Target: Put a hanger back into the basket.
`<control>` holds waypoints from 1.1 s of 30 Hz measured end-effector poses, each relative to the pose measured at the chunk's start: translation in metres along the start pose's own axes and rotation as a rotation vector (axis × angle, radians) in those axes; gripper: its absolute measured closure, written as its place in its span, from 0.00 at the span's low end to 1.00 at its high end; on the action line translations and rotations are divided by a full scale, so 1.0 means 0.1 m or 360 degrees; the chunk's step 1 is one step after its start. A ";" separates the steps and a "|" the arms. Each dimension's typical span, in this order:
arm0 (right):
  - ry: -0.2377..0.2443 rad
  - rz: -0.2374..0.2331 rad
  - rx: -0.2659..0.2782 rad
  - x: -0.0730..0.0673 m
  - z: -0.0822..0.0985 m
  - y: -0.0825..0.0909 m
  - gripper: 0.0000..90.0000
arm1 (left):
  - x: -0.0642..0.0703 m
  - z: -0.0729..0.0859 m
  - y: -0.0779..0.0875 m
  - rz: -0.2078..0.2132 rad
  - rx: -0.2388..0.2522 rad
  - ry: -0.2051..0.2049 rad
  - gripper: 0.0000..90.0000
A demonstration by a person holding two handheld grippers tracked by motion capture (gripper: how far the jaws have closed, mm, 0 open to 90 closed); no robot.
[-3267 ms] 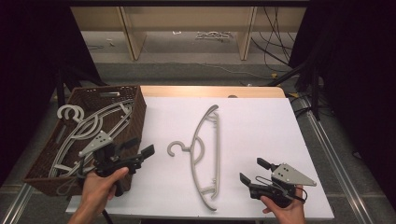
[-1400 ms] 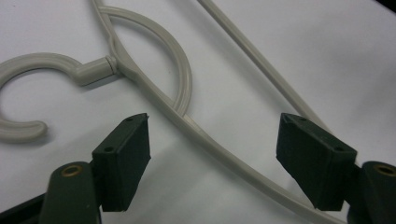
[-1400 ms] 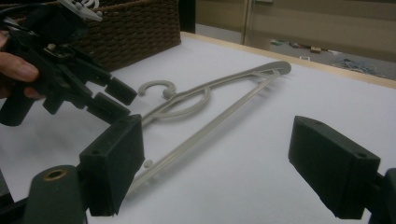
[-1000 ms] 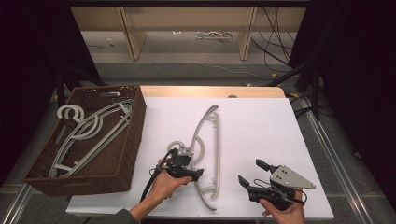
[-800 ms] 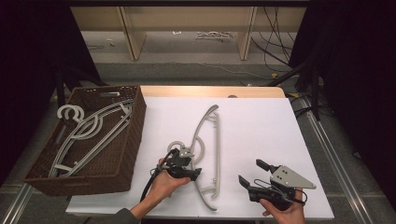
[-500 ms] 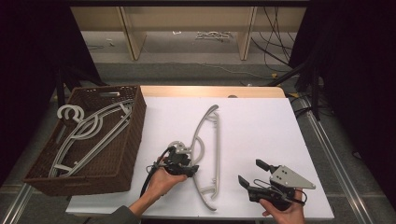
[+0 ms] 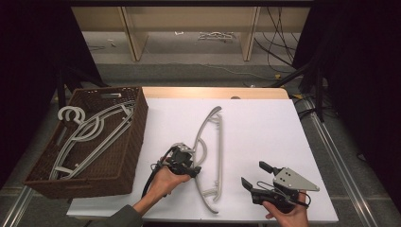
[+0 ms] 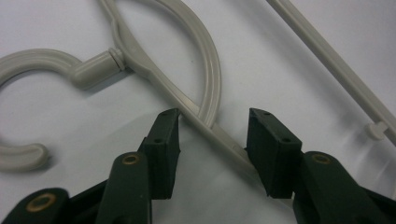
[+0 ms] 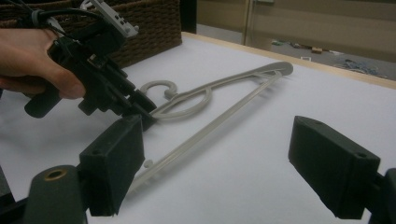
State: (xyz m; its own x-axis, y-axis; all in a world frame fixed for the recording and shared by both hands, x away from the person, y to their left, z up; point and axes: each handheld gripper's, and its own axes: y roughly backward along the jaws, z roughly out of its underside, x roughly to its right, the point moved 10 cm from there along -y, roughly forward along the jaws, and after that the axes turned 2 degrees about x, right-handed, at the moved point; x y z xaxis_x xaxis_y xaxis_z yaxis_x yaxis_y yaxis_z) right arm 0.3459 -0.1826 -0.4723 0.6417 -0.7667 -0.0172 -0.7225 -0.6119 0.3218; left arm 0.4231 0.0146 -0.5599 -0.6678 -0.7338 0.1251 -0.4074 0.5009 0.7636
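Observation:
A grey plastic hanger (image 7: 210,142) lies flat on the white table, its hook toward the basket. My left gripper (image 7: 191,166) is down on it just below the hook. In the left gripper view the jaws (image 8: 215,119) straddle the hanger's curved arm (image 8: 205,60). One pad touches the arm and the other stands clear of it. The jaws closed in and have just eased a little wider, with the arm between them. My right gripper (image 7: 252,173) rests open at the near right with nothing between its pads (image 9: 219,135). Its own view looks across at the hanger (image 9: 233,88) and the left gripper (image 9: 140,109).
A brown wicker basket (image 7: 137,127) stands at the table's left edge with several grey hangers (image 7: 90,130) inside. White table surface (image 7: 265,123) spreads right of the hanger. Beyond the far edge are floor, cables and shelf legs.
My left gripper came from beside the basket over to the hanger and settled on its arm near the hook, the jaws narrowing around it. The right gripper stayed put.

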 end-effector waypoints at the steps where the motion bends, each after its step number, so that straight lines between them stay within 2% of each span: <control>1: -0.0020 -0.0023 0.0048 -0.02 -0.02 -0.03 0.22 | -0.01 -0.01 0.00 -0.0023 -0.0006 0.0000 0.60; 3: -0.0005 -0.0012 0.0026 -0.01 -0.01 -0.02 0.22 | 0.01 -0.02 -0.01 -0.0013 -0.0043 -0.0011 0.60; 8: -0.0017 -0.0033 0.0036 -0.03 -0.01 -0.03 0.22 | 0.01 -0.05 -0.02 -0.0022 -0.0213 -0.0019 0.60; 9: -0.0005 -0.0010 0.0026 -0.02 -0.01 -0.03 0.22 | 0.01 -0.06 -0.02 -0.0023 -0.0231 -0.0020 0.60; 11: -0.0003 -0.0011 0.0031 -0.02 -0.01 -0.03 0.22 | 0.00 -0.06 -0.02 -0.0023 -0.0250 -0.0008 0.61; 12: 0.0004 -0.0010 0.0005 -0.02 0.00 -0.01 0.22 | -0.01 -0.06 -0.02 -0.0008 -0.0267 -0.0016 0.62; 13: -0.0001 -0.0012 0.0044 -0.02 -0.02 -0.03 0.22 | -0.01 -0.07 -0.02 0.0015 -0.0268 0.0018 0.63; 15: -0.0018 -0.0031 0.0056 -0.03 -0.02 -0.03 0.22 | -0.06 -0.07 -0.01 0.0032 -0.0275 0.0021 0.70; 16: 0.0001 -0.0005 0.0016 0.00 -0.01 0.00 0.22 | -0.08 -0.07 -0.01 0.0049 -0.0277 0.0025 0.73; 19: -0.0016 -0.0018 0.0046 0.00 -0.02 -0.01 0.22 | -0.10 -0.07 -0.01 0.0088 -0.0286 0.0048 0.78; 21: -0.0002 0.0000 0.0027 0.01 -0.01 -0.01 0.22 | -0.10 -0.08 -0.01 0.0101 -0.0303 0.0010 0.79; 22: -0.0003 -0.0006 0.0020 0.00 -0.01 -0.01 0.22 | -0.10 -0.09 -0.01 0.0104 -0.0317 0.0026 0.80; 25: -0.0017 -0.0024 0.0052 -0.02 -0.02 -0.03 0.22 | -0.12 -0.10 -0.02 0.0124 -0.0362 0.0017 0.84; 27: -0.0001 -0.0007 0.0021 0.00 -0.01 -0.01 0.22 | -0.14 -0.10 -0.02 0.0114 -0.0390 -0.0028 0.85; 30: -0.0008 -0.0007 0.0024 0.01 -0.01 0.00 0.22 | -0.14 -0.10 -0.01 0.0092 -0.0404 -0.0063 0.85; 31: -0.0022 -0.0023 0.0054 0.00 -0.02 -0.02 0.22 | -0.14 -0.09 -0.01 0.0088 -0.0414 -0.0077 0.84; 32: -0.0008 -0.0006 0.0025 0.01 -0.01 0.00 0.22 | -0.14 -0.09 -0.01 0.0085 -0.0426 -0.0089 0.83; 33: -0.0018 -0.0021 0.0052 0.00 -0.02 -0.02 0.22 | -0.13 -0.09 -0.01 0.0072 -0.0427 -0.0122 0.82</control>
State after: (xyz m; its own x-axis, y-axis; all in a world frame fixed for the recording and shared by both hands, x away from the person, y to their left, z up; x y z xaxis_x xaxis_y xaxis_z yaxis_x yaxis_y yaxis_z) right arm 0.3481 -0.1805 -0.4710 0.6485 -0.7605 -0.0319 -0.7221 -0.6279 0.2902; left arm 0.4377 0.0195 -0.5570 -0.7310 -0.6713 0.1226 -0.2034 0.3858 0.8999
